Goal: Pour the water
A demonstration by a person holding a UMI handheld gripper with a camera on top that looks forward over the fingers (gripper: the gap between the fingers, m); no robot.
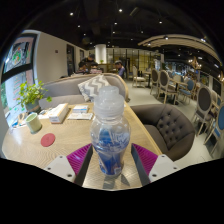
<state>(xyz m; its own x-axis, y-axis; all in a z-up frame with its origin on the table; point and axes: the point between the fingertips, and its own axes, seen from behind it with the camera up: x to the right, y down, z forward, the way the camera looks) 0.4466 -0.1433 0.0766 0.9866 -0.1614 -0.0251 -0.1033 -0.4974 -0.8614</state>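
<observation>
So the claw (110,160) has a clear plastic water bottle (110,140) sitting right between its two fingers, and the pink pads (80,157) look pressed up against both sides of it, so I'd say it's clamped on the bottle, closed about as far as the bottle's width lets it. The bottle is upright, with a blue label and a white cap. Under it is a light wooden desk (60,135). Further out on the desk, off to the left, there's a small red coaster (47,140), a potted plant (32,98) in a pale pot, and some books or papers (80,113). To the right of the desk is a grey tufted sofa (165,125), with chairs (203,100) beyond it.
</observation>
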